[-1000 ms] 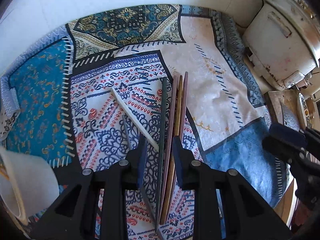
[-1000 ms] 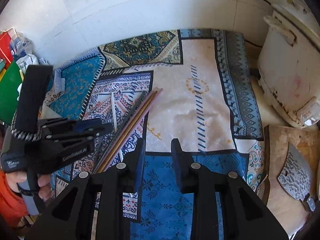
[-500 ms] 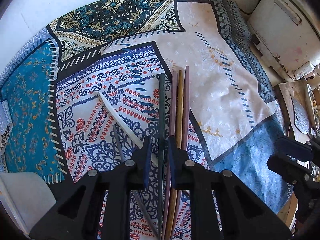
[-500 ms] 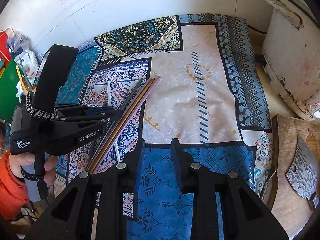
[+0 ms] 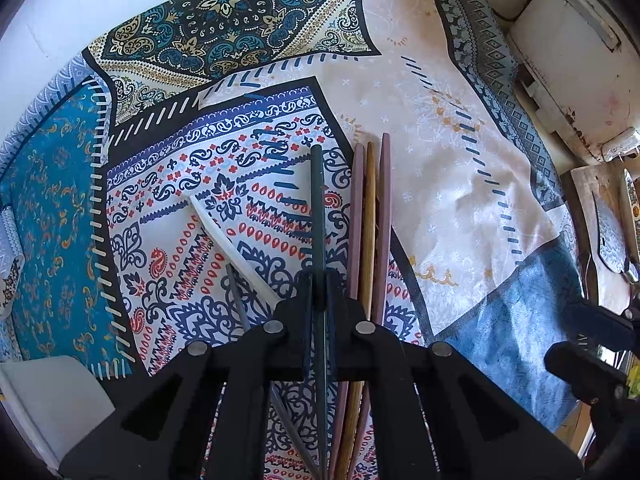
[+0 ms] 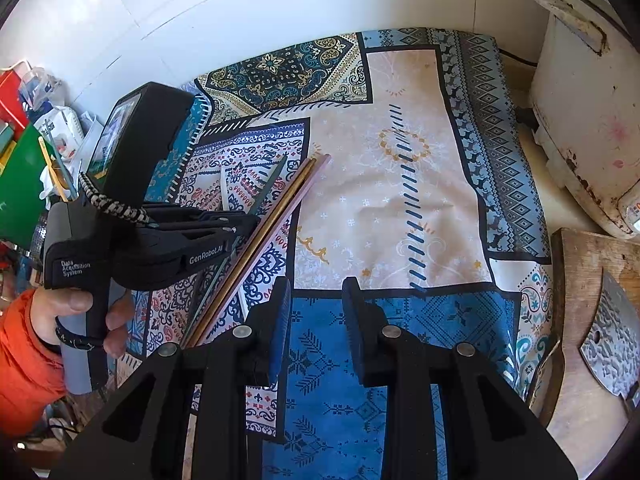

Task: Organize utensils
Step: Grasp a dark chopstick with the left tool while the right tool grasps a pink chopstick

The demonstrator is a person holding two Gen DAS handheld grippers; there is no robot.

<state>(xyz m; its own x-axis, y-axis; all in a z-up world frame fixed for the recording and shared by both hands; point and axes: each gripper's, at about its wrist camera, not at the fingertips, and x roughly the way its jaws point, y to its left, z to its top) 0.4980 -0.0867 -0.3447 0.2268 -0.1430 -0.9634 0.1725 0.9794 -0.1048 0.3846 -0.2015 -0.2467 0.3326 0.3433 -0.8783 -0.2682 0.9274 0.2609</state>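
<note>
Item: dark chopstick. Lies lengthwise on the patterned cloth over the tabletop, just left of a close-lying trio: two pink chopsticks and a wooden one between them. A white chopstick lies askew further left; a grey one shows partly beneath the tool.

Left gripper: fingers drawn in on the dark chopstick, apparently clamped on it low along its length.

Right gripper: fingers apart, holding nothing, hovering over the blue part of the cloth, well apart from the sticks.

Step in hand, by judgement: pickup of the dark chopstick, grip just made.

Next move calls for: a level lift clear of the pink neighbour, then carriage to a holder; the white container at lower left is a candidate, though unconfirmed.
</note>
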